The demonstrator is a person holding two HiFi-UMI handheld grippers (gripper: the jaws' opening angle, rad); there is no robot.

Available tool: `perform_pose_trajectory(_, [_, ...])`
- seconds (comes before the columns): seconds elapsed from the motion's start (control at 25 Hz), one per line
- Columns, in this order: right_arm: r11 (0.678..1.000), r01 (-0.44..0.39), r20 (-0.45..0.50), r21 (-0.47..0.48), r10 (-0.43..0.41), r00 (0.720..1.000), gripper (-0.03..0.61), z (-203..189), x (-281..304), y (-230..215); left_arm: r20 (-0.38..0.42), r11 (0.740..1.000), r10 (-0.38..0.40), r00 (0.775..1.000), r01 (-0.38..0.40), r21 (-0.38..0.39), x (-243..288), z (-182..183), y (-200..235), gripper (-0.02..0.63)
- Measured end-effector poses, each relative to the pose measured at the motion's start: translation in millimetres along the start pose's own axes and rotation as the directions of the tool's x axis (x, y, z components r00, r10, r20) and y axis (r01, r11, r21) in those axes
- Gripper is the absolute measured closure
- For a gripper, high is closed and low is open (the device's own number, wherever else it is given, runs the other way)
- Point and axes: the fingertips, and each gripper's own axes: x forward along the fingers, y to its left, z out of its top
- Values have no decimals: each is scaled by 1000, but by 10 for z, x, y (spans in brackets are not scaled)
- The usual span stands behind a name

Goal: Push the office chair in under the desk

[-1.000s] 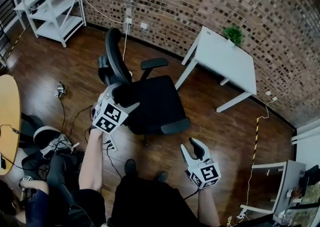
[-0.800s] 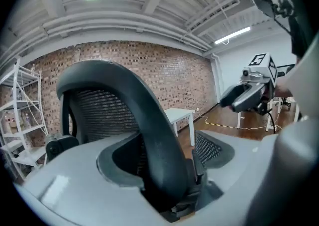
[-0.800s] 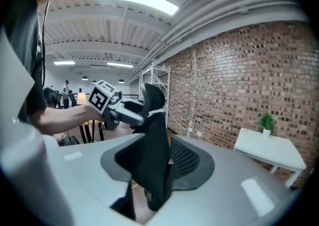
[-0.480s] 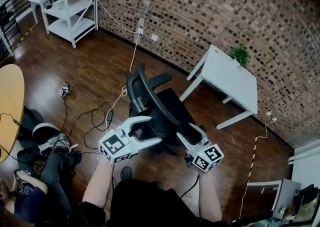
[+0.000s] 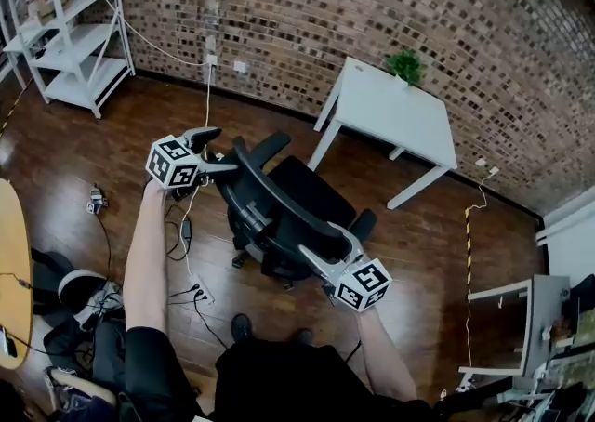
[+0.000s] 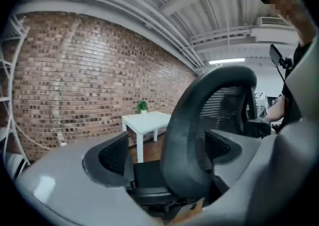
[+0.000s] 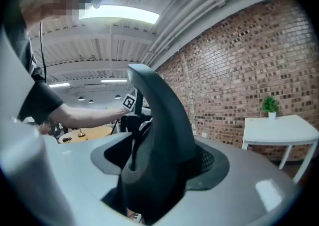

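Note:
The black office chair (image 5: 307,192) stands on the wood floor with its seat toward the white desk (image 5: 395,109) and its backrest (image 5: 279,202) toward me. My left gripper (image 5: 221,151) straddles the backrest's far left edge. In the left gripper view (image 6: 167,150) the backrest rim (image 6: 199,135) stands between the jaws with a gap beside the left pad (image 6: 114,153). My right gripper (image 5: 325,245) straddles the near right edge (image 7: 159,120). Both pairs of jaws have just been opening, with the backrest between them.
A potted plant (image 5: 404,65) sits on the desk's far corner by the brick wall. A white shelf unit (image 5: 74,39) stands at the back left. Cables and a power strip (image 5: 186,234) lie left of the chair, and a round wooden table (image 5: 14,262) is at the left edge.
The chair has turned its back toward me and sits closer to the desk. My left gripper moved up and left along the backrest. My right gripper came from the floor side onto the backrest's right edge.

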Motion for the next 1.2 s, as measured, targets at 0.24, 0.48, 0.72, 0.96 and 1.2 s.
perform_pose_trajectory(0.24, [1000, -26, 16, -14, 26, 1000, 308, -165, -94, -397, 28, 955, -273, 961, 275, -114, 678, -245, -160, 102])
perform_pose_trajectory(0.48, [996, -87, 56, 0, 87, 995, 439, -472, -512, -611, -14, 932, -361, 932, 360, -35, 1082, -392, -698, 190])
perform_pose_trajectory(0.72, [987, -163, 83, 10, 161, 983, 468, -461, -959, -914, 32, 946, -324, 945, 325, -18, 1473, -314, -946, 187])
perform_pose_trajectory(0.96, [990, -139, 129, -21, 141, 982, 459, -469, -1580, -1169, 87, 972, -234, 968, 235, -11, 1743, -262, -1450, 183])
perform_pose_trajectory(1.2, [1000, -22, 156, -20, 25, 987, 434, -576, -1993, -1610, 120, 979, -190, 974, 196, -45, 2096, -277, -1710, 187])
